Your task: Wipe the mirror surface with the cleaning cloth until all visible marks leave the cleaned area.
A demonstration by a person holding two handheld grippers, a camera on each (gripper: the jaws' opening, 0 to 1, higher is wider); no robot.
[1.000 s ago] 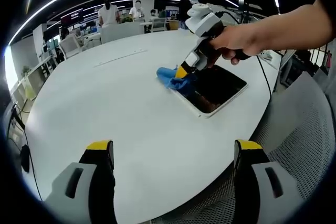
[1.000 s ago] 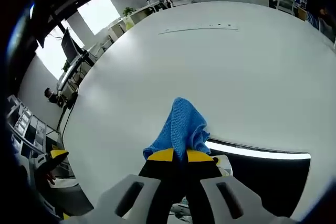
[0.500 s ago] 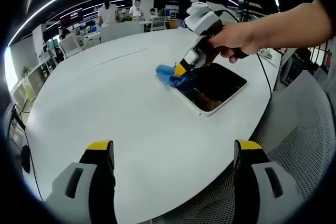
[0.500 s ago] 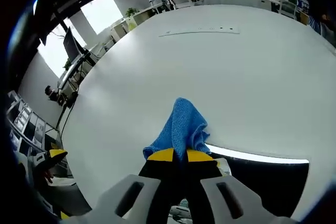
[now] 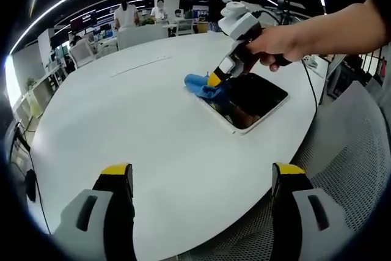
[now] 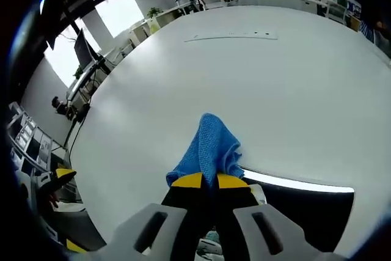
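The wiping step is in hand; the right gripper [image 6: 206,181] is clenched on the blue cleaning cloth [image 6: 211,148], its yellow-tipped jaws pinched together on the cloth's near end, and the cloth is pressed down at one edge of the mirror [image 5: 247,99]; the mirror itself lies flat on the round white table [image 5: 140,120], toward the side of the table where the person's hand [image 5: 278,41] reaches in.

In the left gripper view the right gripper [image 5: 215,80] comes down steeply onto the mirror's far corner, the cloth [image 5: 201,85] spilling off that corner onto the table; most of the dark glass lies uncovered beyond the cloth, so the wipe looks to be at its start or at the end of one stroke, not finished; whether marks remain on the glass I cannot tell from here.

The next move, as I judge it, calls for dragging the cloth across the mirror's open face, away from this corner, with steady downward pressure and the cloth kept pinched.

The mirror [image 6: 305,203] is a rounded rectangle; its long axis runs diagonally away from the cloth's corner toward the table's nearer rim; the cloth's own length points from the jaws outward across the table.

The left gripper [image 5: 203,178] is released, jaws wide apart, hovering over the table near its rim, well apart from the mirror.
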